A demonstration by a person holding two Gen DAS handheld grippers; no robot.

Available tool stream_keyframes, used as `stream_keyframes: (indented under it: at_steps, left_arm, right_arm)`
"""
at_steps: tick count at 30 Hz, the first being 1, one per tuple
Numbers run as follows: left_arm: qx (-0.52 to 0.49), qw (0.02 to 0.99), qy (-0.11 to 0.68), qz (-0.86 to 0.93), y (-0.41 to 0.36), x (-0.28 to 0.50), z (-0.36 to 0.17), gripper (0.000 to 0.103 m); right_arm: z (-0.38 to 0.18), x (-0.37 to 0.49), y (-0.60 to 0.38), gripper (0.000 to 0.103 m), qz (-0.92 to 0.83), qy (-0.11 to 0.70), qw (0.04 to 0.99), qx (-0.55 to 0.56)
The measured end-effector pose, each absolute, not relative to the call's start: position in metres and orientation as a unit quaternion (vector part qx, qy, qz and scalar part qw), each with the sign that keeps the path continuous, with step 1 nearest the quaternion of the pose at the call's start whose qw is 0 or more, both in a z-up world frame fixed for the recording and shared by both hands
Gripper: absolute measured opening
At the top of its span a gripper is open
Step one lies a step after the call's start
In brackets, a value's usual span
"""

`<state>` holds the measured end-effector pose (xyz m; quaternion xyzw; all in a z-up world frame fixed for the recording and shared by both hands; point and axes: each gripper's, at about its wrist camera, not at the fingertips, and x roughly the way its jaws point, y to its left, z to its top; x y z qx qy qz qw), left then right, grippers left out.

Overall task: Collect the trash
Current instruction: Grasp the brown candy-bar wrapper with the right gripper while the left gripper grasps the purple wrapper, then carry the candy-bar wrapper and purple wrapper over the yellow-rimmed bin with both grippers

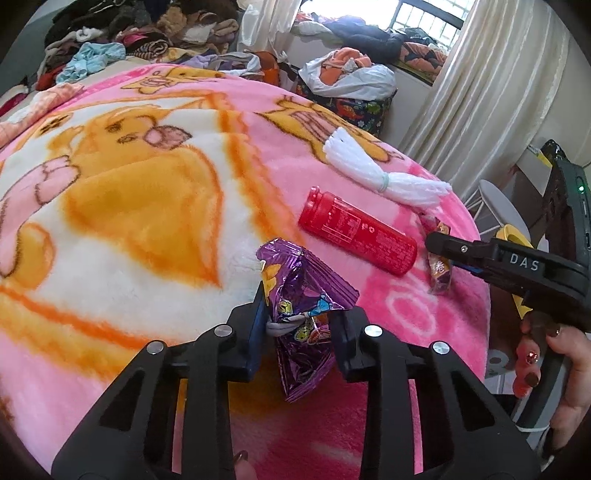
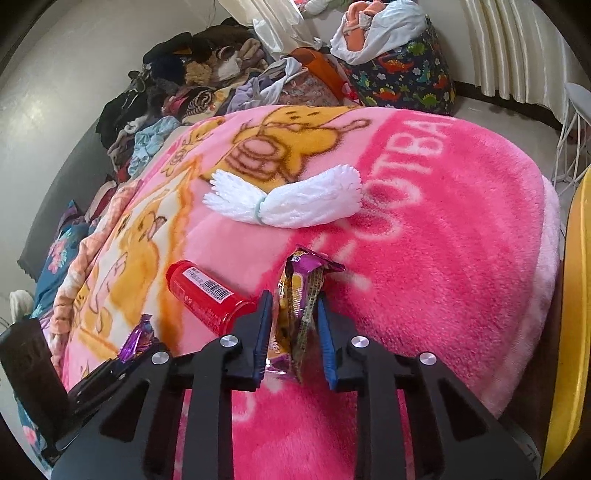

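My left gripper (image 1: 299,314) is shut on a crumpled purple snack bag (image 1: 301,291) and holds it above the pink blanket (image 1: 147,206). My right gripper (image 2: 293,317) is shut on a brown and purple snack wrapper (image 2: 301,295); from the left wrist view that gripper (image 1: 439,245) and its wrapper (image 1: 439,271) show at the right. A red cylindrical can (image 1: 356,230) lies on its side between the two grippers; it also shows in the right wrist view (image 2: 207,299). A white bundle tied with a band (image 1: 384,177) lies beyond it, also in the right wrist view (image 2: 284,201).
Piles of clothes (image 1: 122,33) lie at the bed's far end. A dinosaur-print bag (image 2: 402,70) stuffed with laundry stands beyond the bed by the curtains (image 1: 491,85). A yellow container (image 2: 576,317) sits at the bed's right edge. A white stool (image 1: 502,206) stands on the floor.
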<state>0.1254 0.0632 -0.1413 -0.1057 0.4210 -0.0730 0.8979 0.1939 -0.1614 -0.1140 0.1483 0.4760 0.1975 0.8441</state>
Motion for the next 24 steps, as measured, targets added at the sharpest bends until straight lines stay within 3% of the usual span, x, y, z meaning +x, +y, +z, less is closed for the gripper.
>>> stream_keyframes:
  at_steps: [24]
  left_arm:
    - [-0.073,0.915,0.378,-0.119,0.023,0.115,-0.099,0.018]
  right_arm:
    - [-0.085,0.161,-0.184,0.021,0.216,0.446,0.856,0.147]
